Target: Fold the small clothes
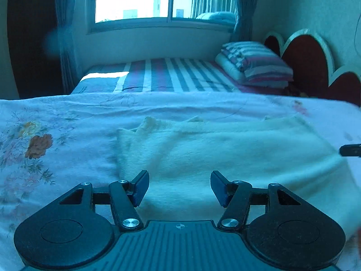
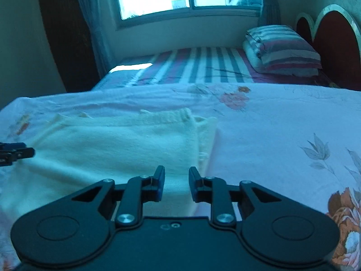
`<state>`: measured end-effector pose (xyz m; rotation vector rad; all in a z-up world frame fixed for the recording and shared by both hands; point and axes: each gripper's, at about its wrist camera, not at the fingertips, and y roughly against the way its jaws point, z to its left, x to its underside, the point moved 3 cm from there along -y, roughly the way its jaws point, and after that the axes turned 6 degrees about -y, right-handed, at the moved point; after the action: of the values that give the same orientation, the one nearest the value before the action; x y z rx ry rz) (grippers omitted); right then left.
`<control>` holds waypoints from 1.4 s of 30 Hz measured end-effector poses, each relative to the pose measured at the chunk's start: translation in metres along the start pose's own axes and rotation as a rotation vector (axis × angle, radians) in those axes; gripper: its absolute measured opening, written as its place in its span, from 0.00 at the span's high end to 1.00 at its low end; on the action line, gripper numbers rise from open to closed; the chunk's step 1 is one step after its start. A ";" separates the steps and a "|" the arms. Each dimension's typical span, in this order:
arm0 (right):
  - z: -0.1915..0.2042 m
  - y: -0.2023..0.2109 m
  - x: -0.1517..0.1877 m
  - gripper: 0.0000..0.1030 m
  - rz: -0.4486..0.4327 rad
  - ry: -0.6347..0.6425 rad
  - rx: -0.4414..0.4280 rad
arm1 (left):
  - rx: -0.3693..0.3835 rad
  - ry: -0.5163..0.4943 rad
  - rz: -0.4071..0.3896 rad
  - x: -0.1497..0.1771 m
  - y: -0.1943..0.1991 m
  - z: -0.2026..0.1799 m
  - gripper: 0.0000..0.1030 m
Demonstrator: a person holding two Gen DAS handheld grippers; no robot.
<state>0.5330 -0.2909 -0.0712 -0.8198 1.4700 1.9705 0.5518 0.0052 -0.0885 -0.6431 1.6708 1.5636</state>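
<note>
Left hand-held gripper [image 1: 179, 186] has its jaws wide with nothing in them, right hand-held gripper [image 2: 176, 184] only narrowly apart, also holding nothing. Just ahead of both, the cream knit garment [image 1: 214, 149] lies folded on the floral sheet [image 2: 282, 135]. Further back, a striped pillow [image 2: 282, 49] sits on the bed.

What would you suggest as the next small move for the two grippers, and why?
Probably bring both down to opposite side edges of the cream garment for another fold. The left gripper and right gripper are both open, holding nothing, and the garment lies folded flat on the floral sheet.
</note>
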 end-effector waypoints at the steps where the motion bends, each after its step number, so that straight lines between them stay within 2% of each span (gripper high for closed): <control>1: 0.012 0.006 0.004 0.76 0.006 0.013 -0.029 | 0.025 0.006 -0.001 0.004 0.009 -0.012 0.42; 3: 0.047 0.015 0.021 0.76 0.037 0.060 -0.100 | 0.049 -0.016 0.006 0.020 0.024 -0.041 0.42; 6: 0.092 0.013 0.053 0.78 0.076 0.123 -0.143 | 0.053 -0.001 0.002 0.042 0.034 -0.071 0.42; 8: 0.108 0.005 0.068 0.78 0.101 0.129 -0.113 | 0.038 0.016 0.025 0.052 0.031 -0.079 0.42; 10: 0.113 -0.005 0.078 0.79 0.109 0.113 -0.010 | 0.020 0.045 0.061 0.061 0.025 -0.080 0.42; 12: 0.115 -0.003 0.082 0.78 0.079 0.090 0.017 | -0.004 0.050 0.061 0.068 0.022 -0.081 0.42; 15: 0.108 0.000 0.087 0.79 0.065 0.090 0.074 | -0.027 0.032 0.067 0.070 0.025 -0.080 0.42; 24: 0.031 0.023 0.086 0.82 0.058 -0.004 0.180 | -0.077 0.049 0.076 0.085 0.038 -0.036 0.42; 28: 0.028 0.021 0.087 0.81 0.055 -0.025 0.195 | -0.092 0.023 0.075 0.085 0.032 -0.035 0.42; 30: 0.036 0.016 0.089 0.79 0.038 -0.012 0.228 | -0.099 0.025 0.075 0.084 0.029 -0.036 0.37; 33: 0.037 0.017 0.089 0.79 0.046 0.005 0.240 | -0.082 0.029 0.096 0.081 0.031 -0.033 0.37; 36: 0.035 0.028 0.081 0.78 0.082 -0.005 0.214 | -0.107 0.084 0.078 0.084 0.055 -0.017 0.37; 38: 0.032 0.060 0.075 0.68 0.000 -0.037 0.184 | -0.110 0.172 0.051 0.096 0.082 -0.001 0.37; 39: 0.031 0.073 0.076 0.60 -0.025 -0.051 0.168 | -0.098 0.222 0.041 0.105 0.093 0.006 0.37; 40: 0.029 0.081 0.078 0.57 -0.020 -0.063 0.157 | -0.066 0.286 0.040 0.115 0.100 0.014 0.37; 42: 0.029 0.091 0.084 0.57 -0.012 -0.090 0.116 | 0.016 0.412 0.039 0.131 0.104 0.021 0.37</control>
<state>0.4059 -0.2806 -0.0696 -0.6801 1.5077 1.8689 0.3960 0.0560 -0.1280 -0.9800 2.0010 1.5138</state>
